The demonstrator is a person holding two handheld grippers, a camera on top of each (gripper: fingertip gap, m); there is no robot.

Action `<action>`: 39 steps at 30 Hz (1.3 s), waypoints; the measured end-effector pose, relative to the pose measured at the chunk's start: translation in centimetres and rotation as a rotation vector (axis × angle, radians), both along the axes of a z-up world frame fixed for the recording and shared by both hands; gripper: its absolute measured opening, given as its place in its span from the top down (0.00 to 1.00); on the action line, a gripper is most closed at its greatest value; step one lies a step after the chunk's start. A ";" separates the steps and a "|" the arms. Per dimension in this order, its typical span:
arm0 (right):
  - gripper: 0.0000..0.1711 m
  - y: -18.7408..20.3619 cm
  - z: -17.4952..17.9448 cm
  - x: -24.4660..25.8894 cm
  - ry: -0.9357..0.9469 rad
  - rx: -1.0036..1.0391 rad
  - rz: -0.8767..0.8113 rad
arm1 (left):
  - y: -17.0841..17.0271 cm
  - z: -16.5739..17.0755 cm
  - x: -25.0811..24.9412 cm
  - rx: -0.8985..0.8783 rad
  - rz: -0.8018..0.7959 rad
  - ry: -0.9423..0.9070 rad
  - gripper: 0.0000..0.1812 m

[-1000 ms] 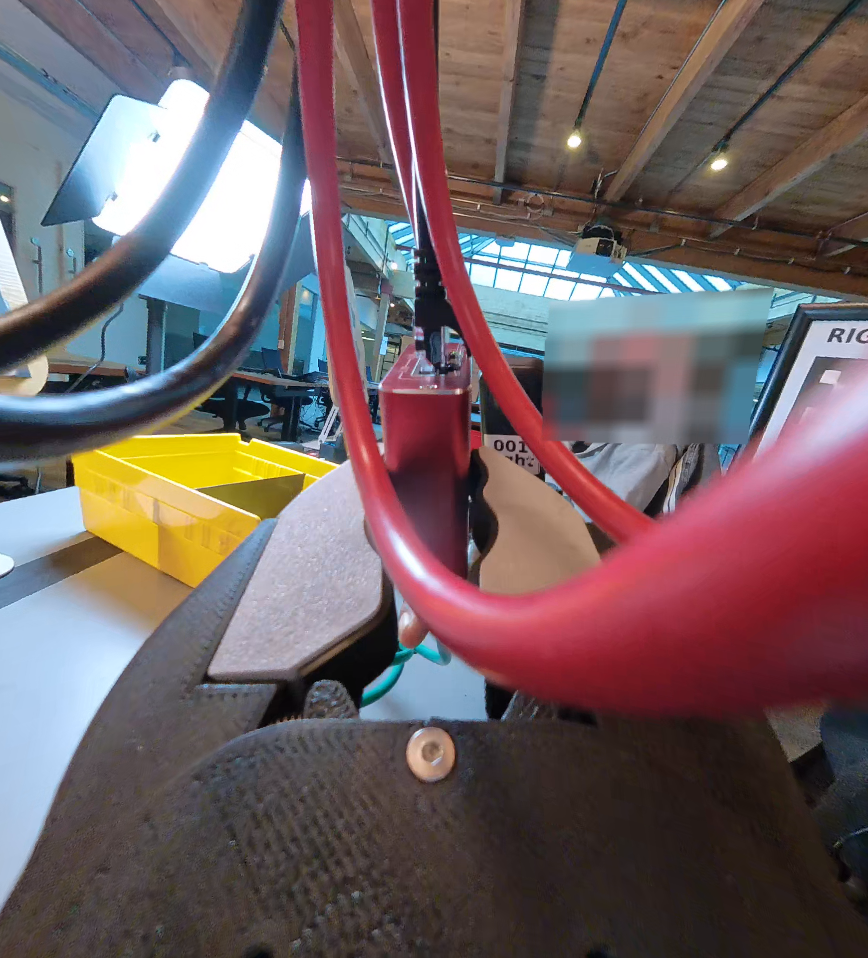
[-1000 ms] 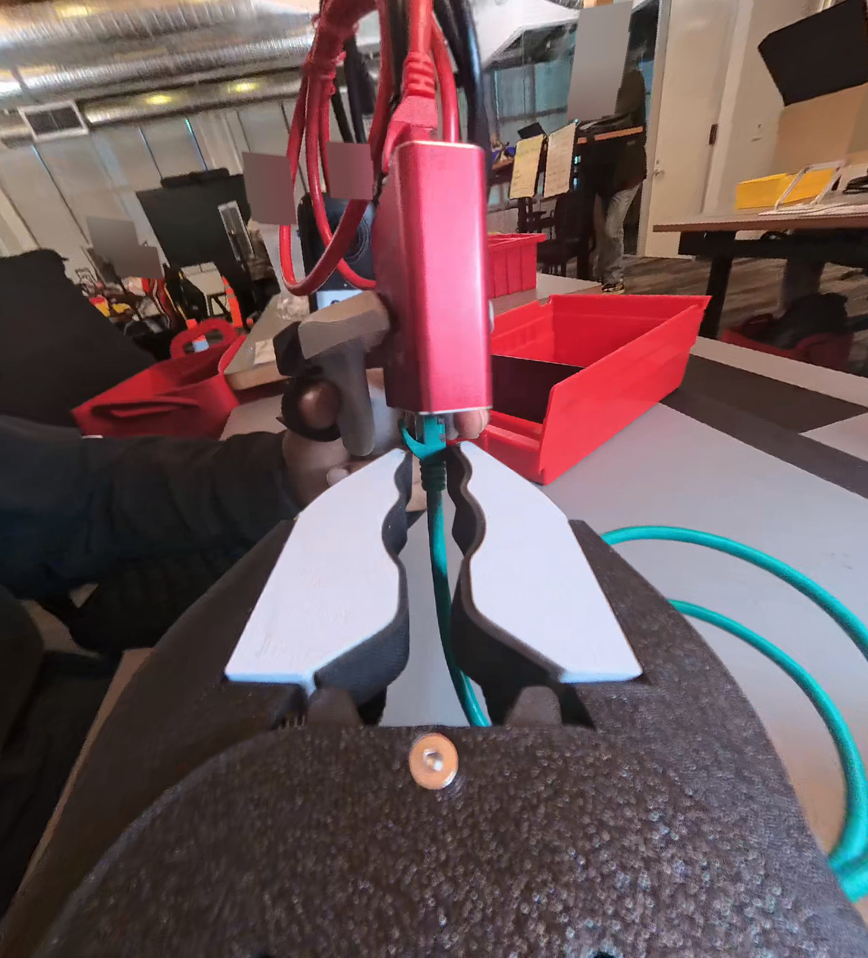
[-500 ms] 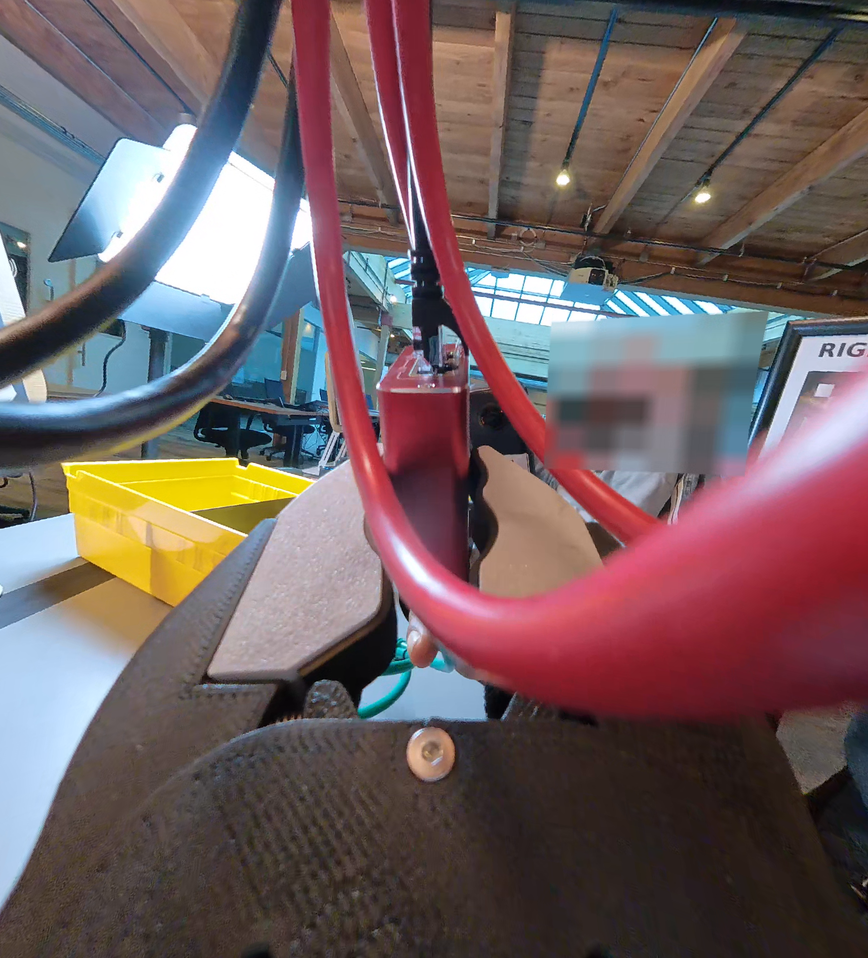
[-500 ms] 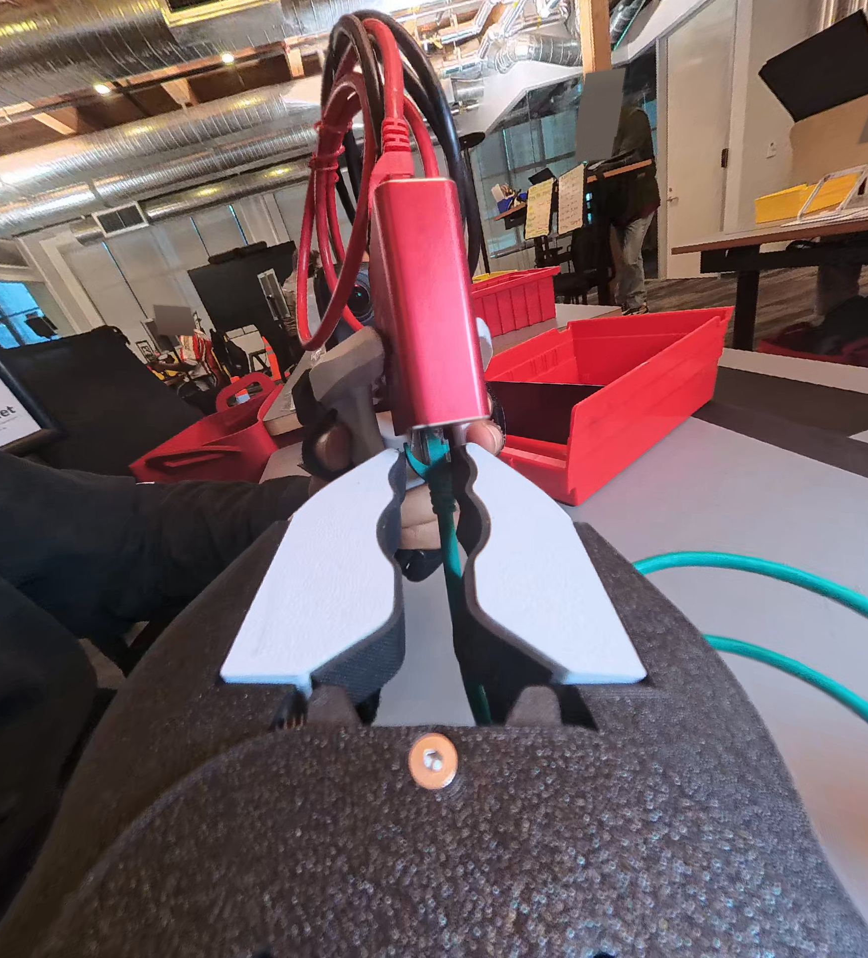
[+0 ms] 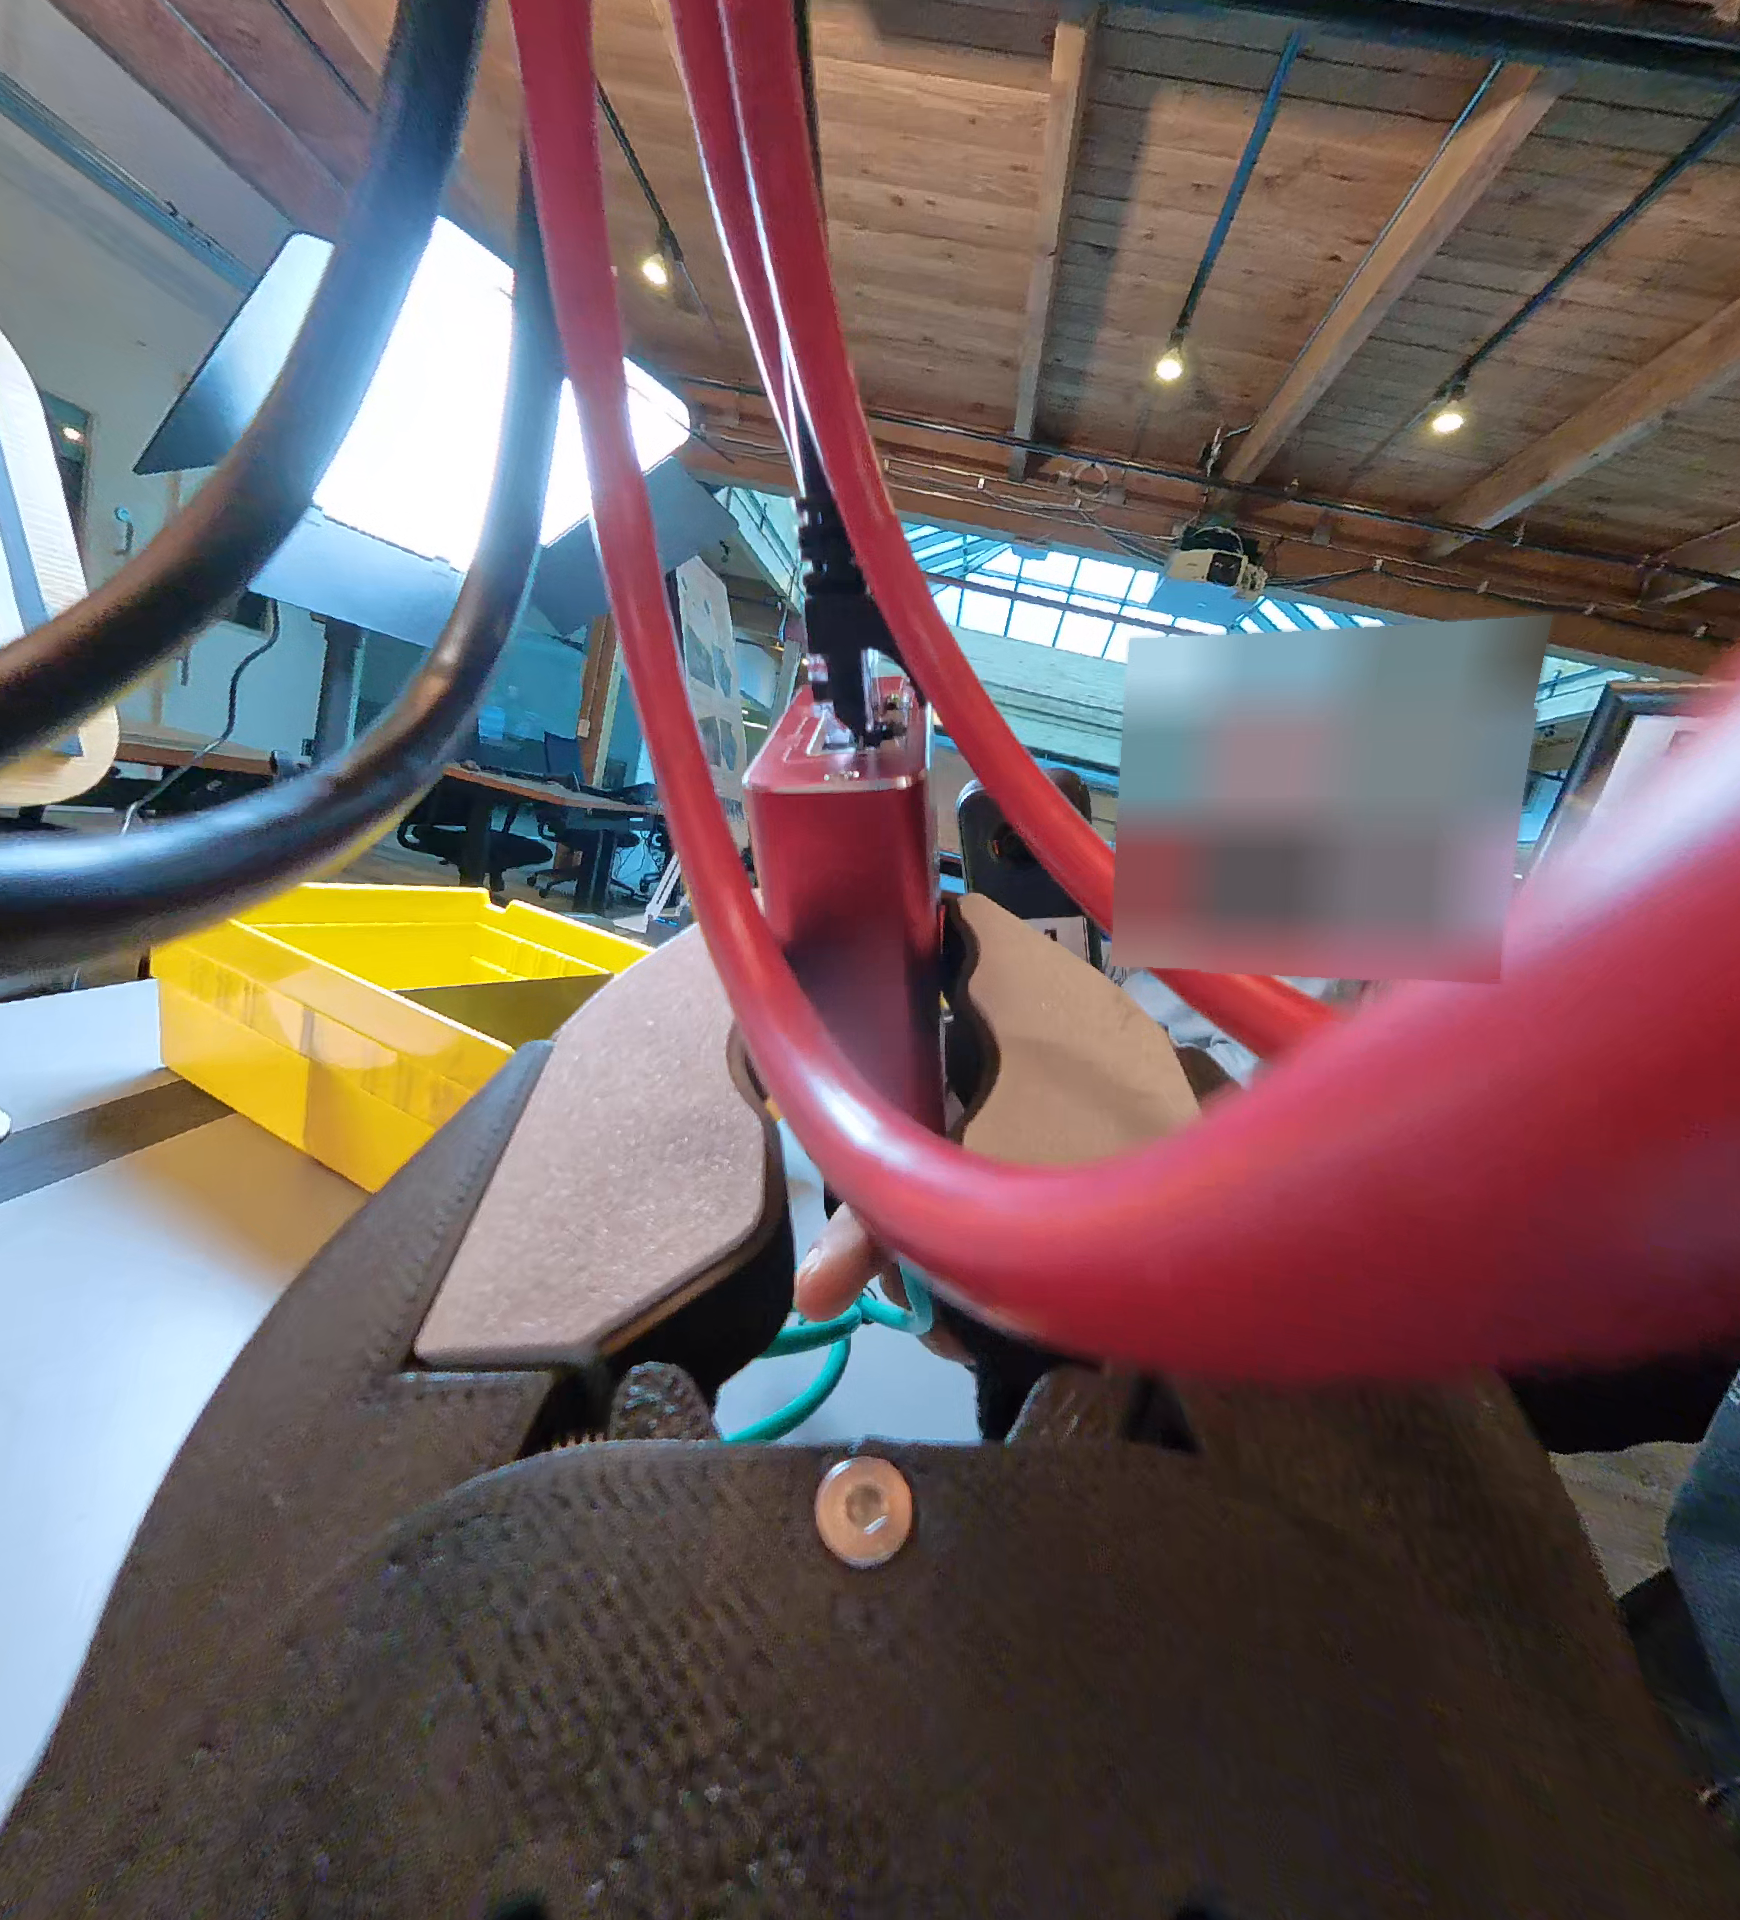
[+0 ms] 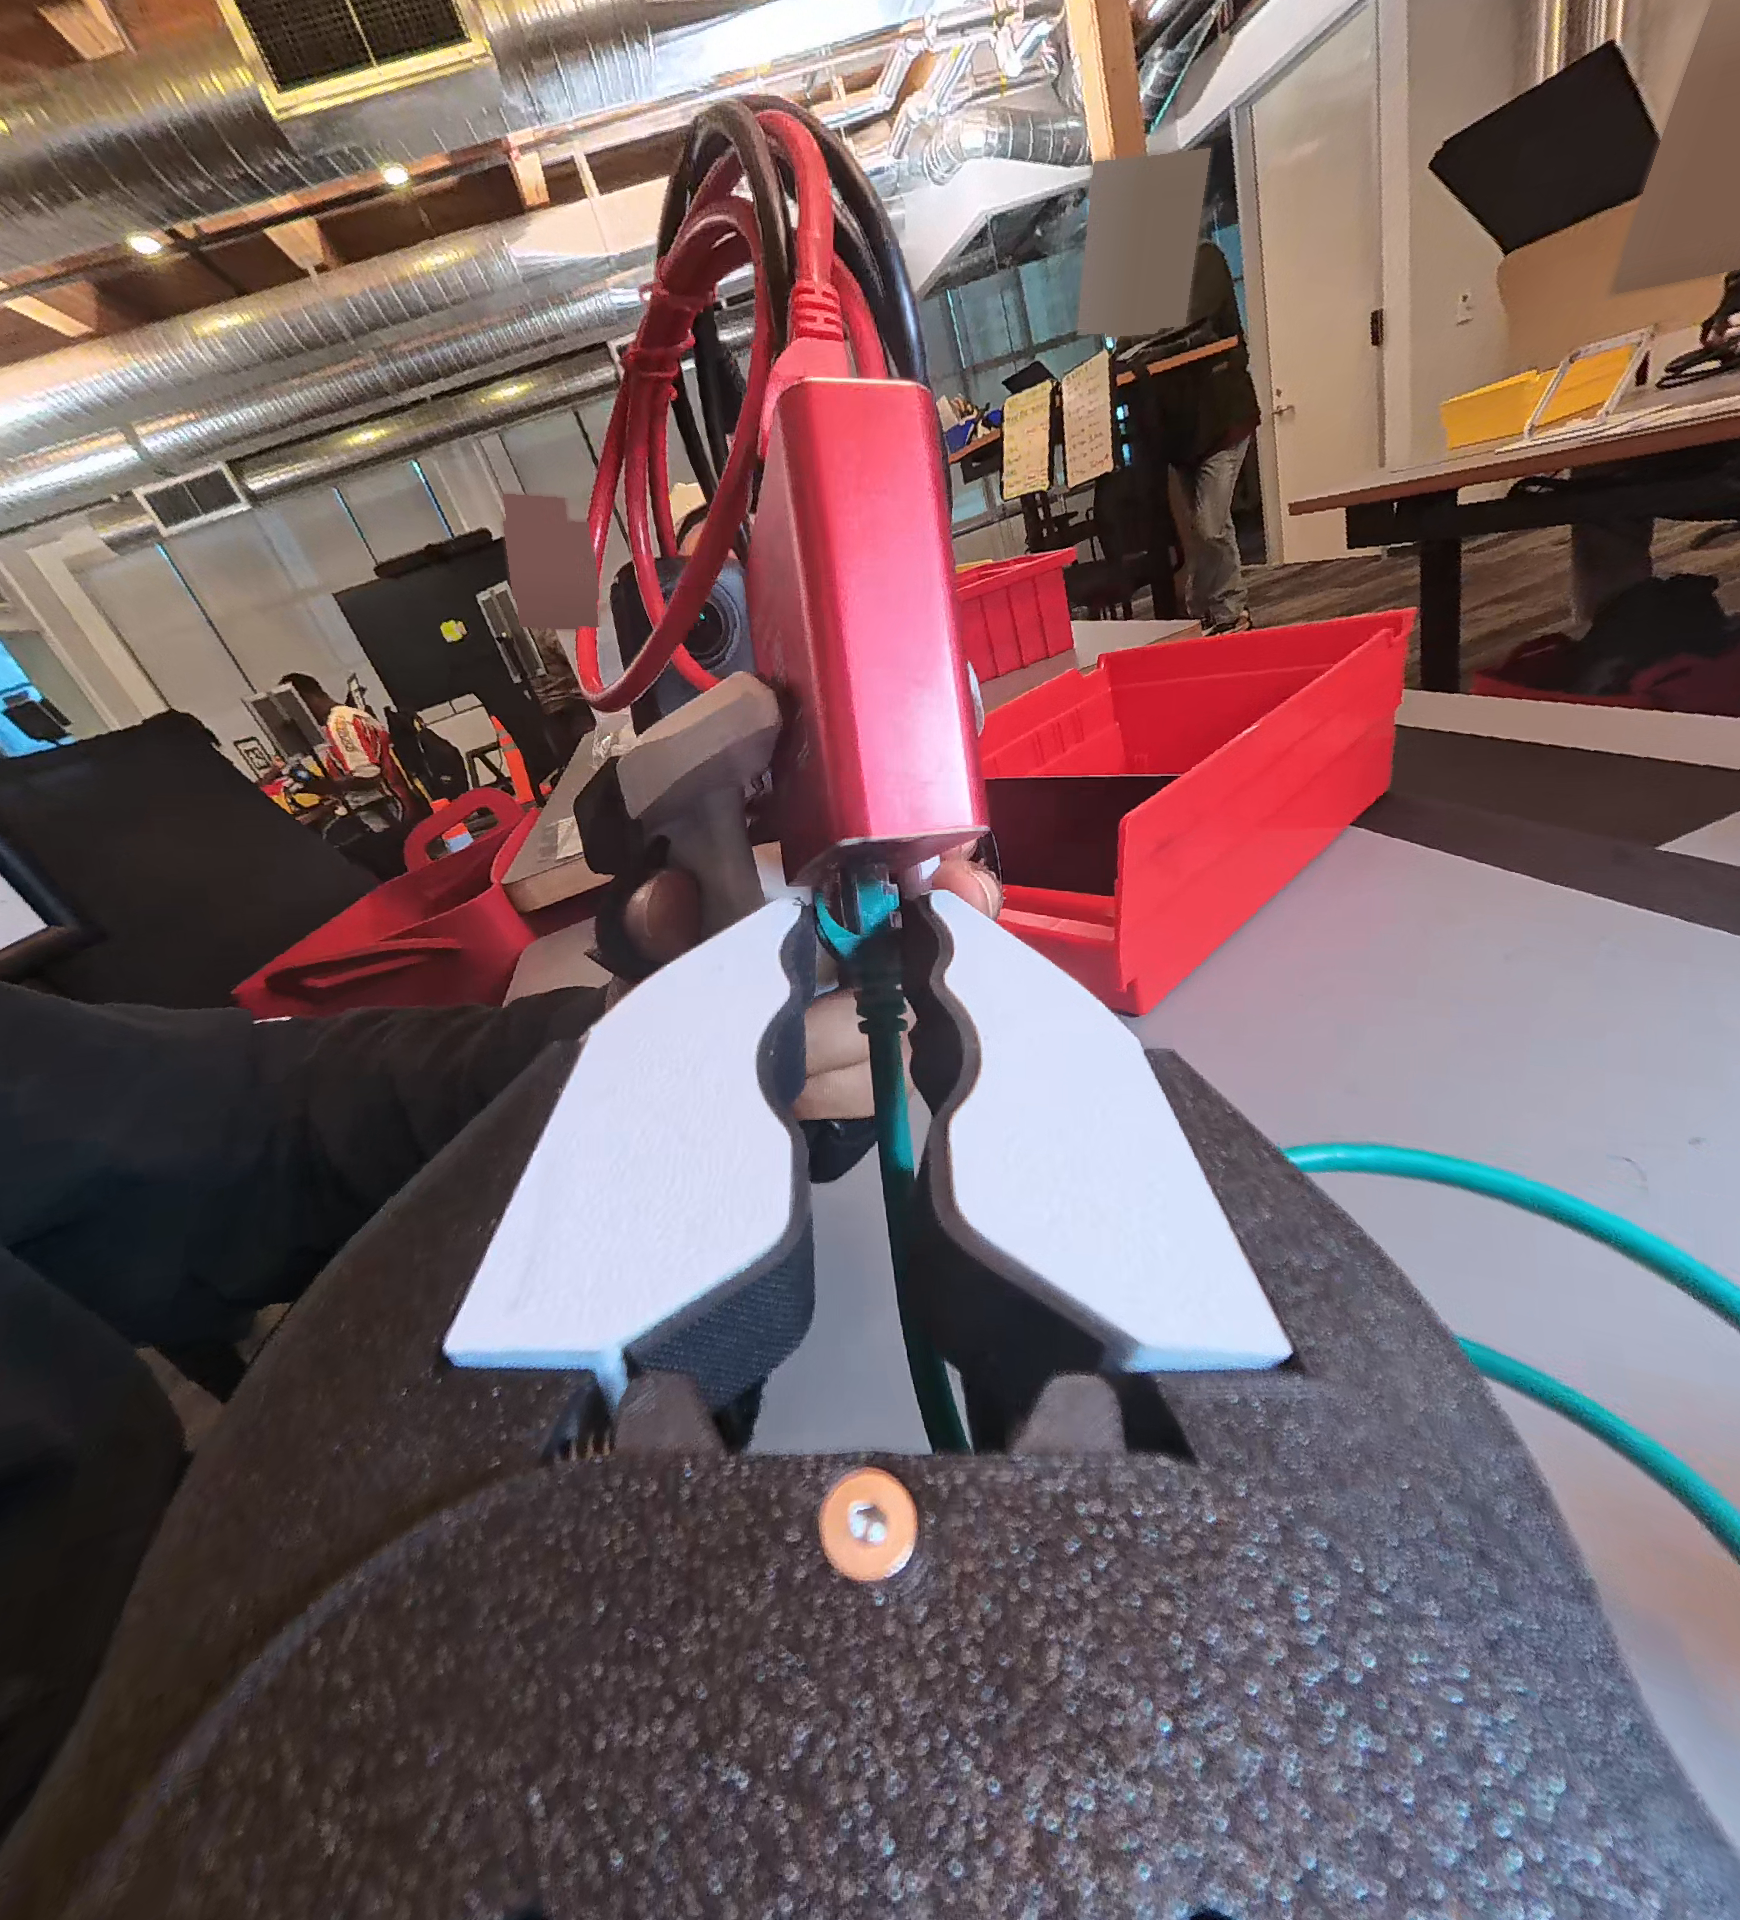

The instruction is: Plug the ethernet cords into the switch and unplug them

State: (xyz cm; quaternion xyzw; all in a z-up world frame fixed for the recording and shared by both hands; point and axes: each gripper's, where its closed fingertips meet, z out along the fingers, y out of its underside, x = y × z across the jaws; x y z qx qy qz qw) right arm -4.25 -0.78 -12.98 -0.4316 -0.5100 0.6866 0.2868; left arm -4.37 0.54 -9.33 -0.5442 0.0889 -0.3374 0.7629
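Observation:
My left gripper [image 5: 845, 997] is shut on the red switch [image 5: 845, 883] and holds it upright above the table. Red cords [image 5: 1365, 1195] and a black cord [image 5: 222, 582] loop from its top end, where a black plug [image 5: 840, 623] sits in a port. In the right wrist view the switch [image 6: 866, 623] stands just beyond my right gripper [image 6: 864, 925], which is shut on the green cord's plug [image 6: 850, 914] at the switch's lower end. I cannot tell whether that plug is seated. The green cord [image 6: 1572, 1247] trails over the table. The left gripper's finger [image 6: 700, 769] presses the switch's side.
A yellow bin [image 5: 326, 1018] stands on the grey table [image 5: 66, 1299] to the left. A red bin [image 6: 1209, 790] stands on the table [image 6: 1468, 1039] right of the switch. A person's fingers [image 6: 845, 1060] show under the switch, and a dark sleeve [image 6: 222, 1122] lies at left. The tips of both grippers are at nearly the same place.
Both views have tilted upward and the switch sits higher and a little farther from the right gripper. Both grips are unchanged. A bit more of the green plug shows below the switch.

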 end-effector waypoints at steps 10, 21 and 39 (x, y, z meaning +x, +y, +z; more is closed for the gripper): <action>0.92 -0.2 -1.4 -0.5 -0.078 0.079 -0.018 | 0.3 -1.1 0.1 -0.110 -0.038 0.077 0.84; 0.92 0.3 -1.3 -0.6 -0.088 0.023 0.029 | -0.1 -0.7 0.5 -0.044 0.007 0.113 0.84; 0.92 6.2 3.8 2.8 -0.123 0.308 -0.176 | -1.3 -2.9 -4.7 -0.204 0.120 0.103 0.86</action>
